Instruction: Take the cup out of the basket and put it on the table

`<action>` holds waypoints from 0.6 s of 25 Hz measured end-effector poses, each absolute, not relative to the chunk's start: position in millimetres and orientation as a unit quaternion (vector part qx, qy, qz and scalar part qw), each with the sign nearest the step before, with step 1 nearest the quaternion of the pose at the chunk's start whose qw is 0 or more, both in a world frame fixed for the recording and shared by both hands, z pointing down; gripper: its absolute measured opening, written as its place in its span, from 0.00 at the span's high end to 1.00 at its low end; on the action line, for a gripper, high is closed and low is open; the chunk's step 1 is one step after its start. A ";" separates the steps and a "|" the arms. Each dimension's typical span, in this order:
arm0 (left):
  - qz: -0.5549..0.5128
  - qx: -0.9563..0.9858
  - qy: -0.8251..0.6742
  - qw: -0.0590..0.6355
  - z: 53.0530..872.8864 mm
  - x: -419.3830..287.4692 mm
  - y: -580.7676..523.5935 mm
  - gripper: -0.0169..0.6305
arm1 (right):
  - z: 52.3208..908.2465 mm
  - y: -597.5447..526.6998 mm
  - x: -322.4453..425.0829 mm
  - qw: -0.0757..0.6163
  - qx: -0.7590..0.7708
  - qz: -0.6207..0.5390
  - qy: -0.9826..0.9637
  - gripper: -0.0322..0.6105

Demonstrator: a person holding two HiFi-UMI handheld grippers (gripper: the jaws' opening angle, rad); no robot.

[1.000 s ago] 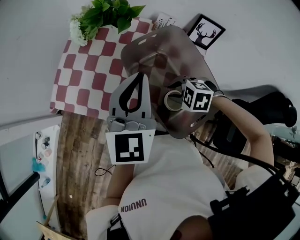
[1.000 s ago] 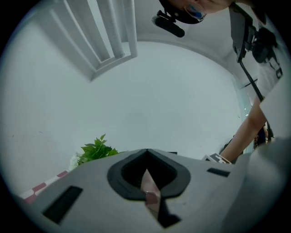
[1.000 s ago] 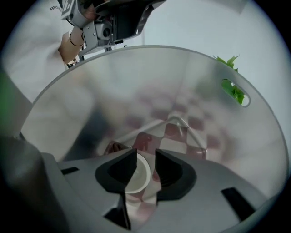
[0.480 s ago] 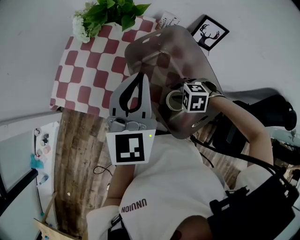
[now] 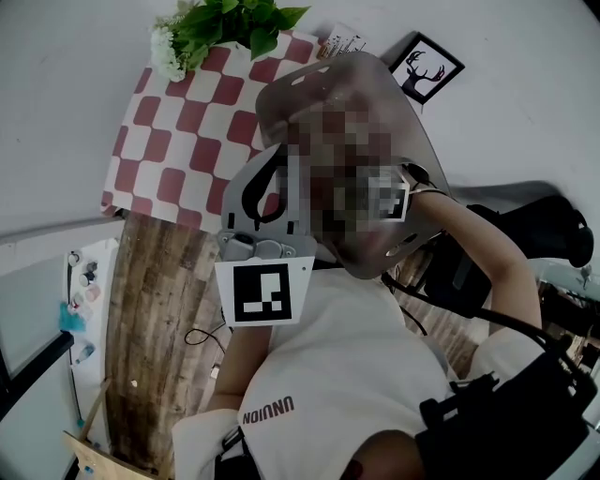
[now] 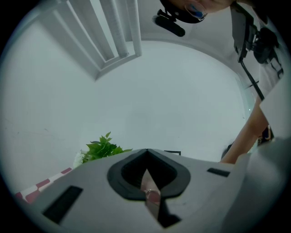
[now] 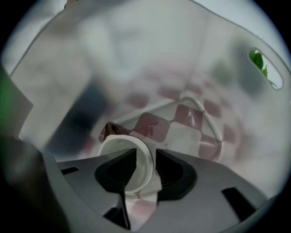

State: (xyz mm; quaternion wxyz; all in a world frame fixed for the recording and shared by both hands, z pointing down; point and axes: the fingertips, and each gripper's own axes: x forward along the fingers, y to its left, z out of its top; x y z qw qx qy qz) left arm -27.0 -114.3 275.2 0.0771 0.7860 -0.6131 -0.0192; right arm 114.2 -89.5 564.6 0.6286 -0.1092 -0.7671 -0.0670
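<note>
A translucent grey-brown basket (image 5: 412, 131) hangs above the red-and-white checkered tablecloth (image 5: 178, 122). My left gripper (image 5: 278, 159) reaches up to its near rim, shut on a thin sliver of the basket's edge (image 6: 149, 189). Inside the basket, a white cup (image 7: 117, 144) lies tilted with its mouth toward my right gripper (image 7: 146, 157). That gripper is open, with one jaw inside the cup, the other outside, and the cup's wall between them with small gaps. A mosaic patch hides the cup and right gripper in the head view.
A green plant (image 5: 230, 23) with white flowers stands at the table's far edge, and a deer picture (image 5: 427, 67) leans at the back right. Wooden floor (image 5: 150, 309) lies below the table. A handle slot (image 7: 263, 68) opens in the basket wall.
Basket and left gripper stay about where they were. The right gripper's marker cube has shifted only slightly inside the basket, beside the cup.
</note>
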 end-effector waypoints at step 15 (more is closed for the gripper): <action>-0.018 0.787 -0.612 0.078 275.7 -25.4 -116.9 0.96 | 580.5 -91.3 120.2 0.642 -0.118 -0.093 -0.752 0.78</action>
